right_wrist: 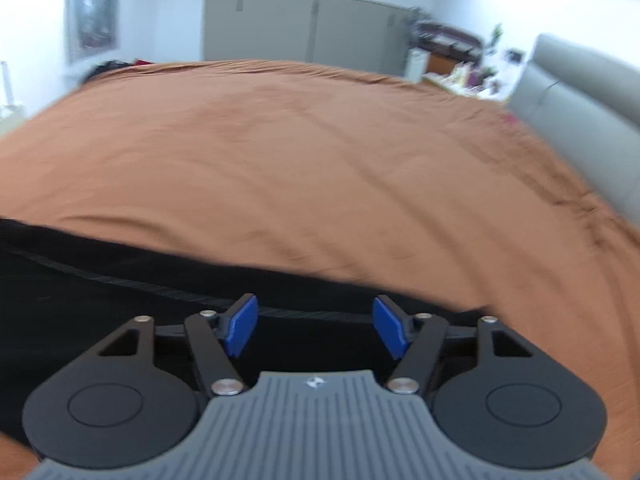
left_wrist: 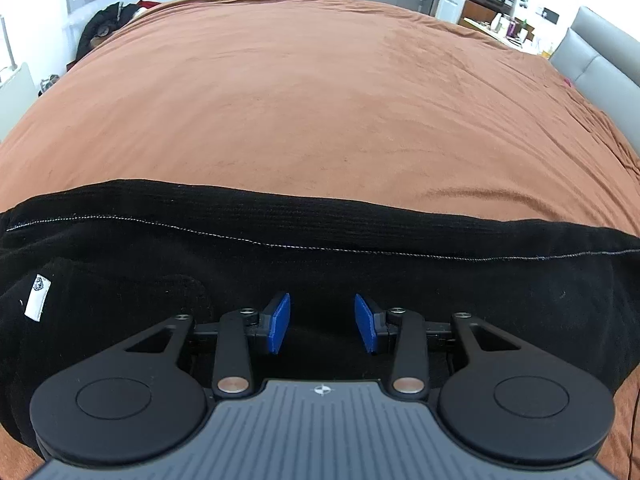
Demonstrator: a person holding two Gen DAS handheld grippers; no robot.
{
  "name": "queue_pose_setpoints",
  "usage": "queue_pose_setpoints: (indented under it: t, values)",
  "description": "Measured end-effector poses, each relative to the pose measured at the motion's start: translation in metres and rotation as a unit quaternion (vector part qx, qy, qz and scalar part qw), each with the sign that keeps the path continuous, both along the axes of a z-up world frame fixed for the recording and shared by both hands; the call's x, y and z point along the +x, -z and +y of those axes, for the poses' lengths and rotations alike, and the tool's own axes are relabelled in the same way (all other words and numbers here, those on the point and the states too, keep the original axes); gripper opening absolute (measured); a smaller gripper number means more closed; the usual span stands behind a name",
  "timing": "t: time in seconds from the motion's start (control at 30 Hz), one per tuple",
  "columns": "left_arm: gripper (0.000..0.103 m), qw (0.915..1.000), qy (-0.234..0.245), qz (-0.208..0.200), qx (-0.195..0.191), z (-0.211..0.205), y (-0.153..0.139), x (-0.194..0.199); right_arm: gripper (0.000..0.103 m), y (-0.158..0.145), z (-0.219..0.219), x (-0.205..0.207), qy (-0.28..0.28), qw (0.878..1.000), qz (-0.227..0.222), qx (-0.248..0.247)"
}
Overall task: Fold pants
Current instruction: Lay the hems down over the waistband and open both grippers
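Observation:
Black pants (left_wrist: 360, 248) lie flat across the near side of a bed covered in brown fabric (left_wrist: 300, 100). A light stitch line runs along them, and a white label (left_wrist: 38, 296) shows at the left. My left gripper (left_wrist: 322, 322) hovers over the pants, its blue pads apart, and I see no fabric pinched between them. In the blurred right wrist view the pants (right_wrist: 80, 280) fill the lower left and end near the right gripper (right_wrist: 316, 326). It stands open above the cloth's far edge, with nothing between its pads.
The brown bed cover (right_wrist: 300, 160) stretches far beyond the pants. A grey padded headboard (left_wrist: 600, 52) bounds the right side. A pile of dark clothes (left_wrist: 108, 24) sits at the far left corner, and a cluttered desk (left_wrist: 500, 12) and grey wardrobe (right_wrist: 300, 28) stand behind.

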State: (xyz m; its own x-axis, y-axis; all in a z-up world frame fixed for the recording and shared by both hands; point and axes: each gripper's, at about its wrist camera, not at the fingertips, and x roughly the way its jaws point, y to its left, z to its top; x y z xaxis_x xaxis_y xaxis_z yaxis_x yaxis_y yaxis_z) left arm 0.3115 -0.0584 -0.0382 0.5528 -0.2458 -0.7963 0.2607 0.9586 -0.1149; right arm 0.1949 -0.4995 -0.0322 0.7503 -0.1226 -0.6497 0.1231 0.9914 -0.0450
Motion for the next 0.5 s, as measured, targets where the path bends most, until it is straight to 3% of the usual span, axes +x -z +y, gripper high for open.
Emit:
queue_pose_setpoints:
  t: [0.2,0.33,0.47,0.5]
  values:
    - [0.045,0.9993,-0.032,-0.009,0.017,0.015,0.004,0.020,0.066,0.012,0.056,-0.005,-0.059,0.997,0.016,0.056]
    - [0.034,0.9992,-0.037,0.016,0.008,0.032,0.016,0.031,0.067,0.018,0.077,-0.006,-0.069,0.996,0.022,0.048]
    - [0.036,0.9996,-0.030,-0.003,-0.001,0.040,0.005,0.015,0.068,0.022,0.075,-0.008,-0.052,0.995,0.027,0.085]
    - [0.042,0.9996,-0.025,-0.010,-0.005,0.041,0.000,0.007,0.068,0.022,0.072,-0.009,-0.044,0.994,0.028,0.099]
